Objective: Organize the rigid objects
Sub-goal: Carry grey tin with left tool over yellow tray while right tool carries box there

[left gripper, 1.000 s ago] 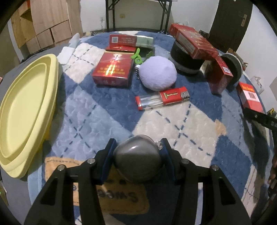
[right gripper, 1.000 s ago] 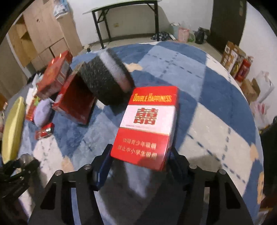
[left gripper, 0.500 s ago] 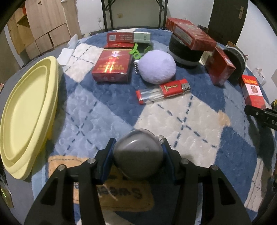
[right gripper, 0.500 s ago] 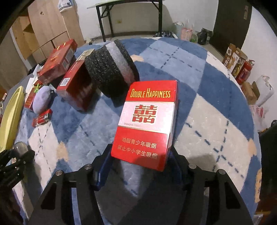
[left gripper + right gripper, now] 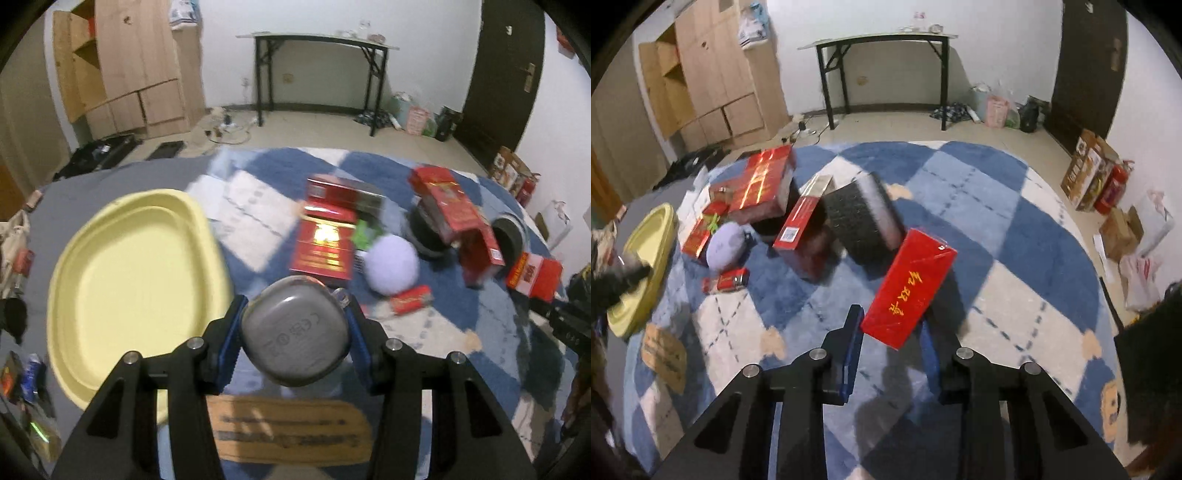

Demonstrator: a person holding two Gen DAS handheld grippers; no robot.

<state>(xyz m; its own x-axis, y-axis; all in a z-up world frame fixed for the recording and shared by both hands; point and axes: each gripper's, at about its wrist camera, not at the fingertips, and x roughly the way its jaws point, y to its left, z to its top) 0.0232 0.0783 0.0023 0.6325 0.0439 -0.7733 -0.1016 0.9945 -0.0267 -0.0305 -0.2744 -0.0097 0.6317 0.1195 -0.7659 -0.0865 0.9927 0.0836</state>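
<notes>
- Rigid objects are what I am sorting, and two are in hand: my left gripper (image 5: 295,326) has its jaws pinching a grey rounded case (image 5: 294,332) by its sides, clear of the rug (image 5: 436,347).
- My right gripper (image 5: 892,339) has just been closing its jaws; they now clamp the lower end of a red cigarette pack (image 5: 910,286), tilted and off the rug.
- A yellow tray (image 5: 129,280) at the rug's left edge looks like the collecting place, so I judge the case is headed there.
- Other red packs (image 5: 325,245), a lighter (image 5: 410,298) and a lilac ball (image 5: 393,264) sit mid-rug, unsorted.
</notes>
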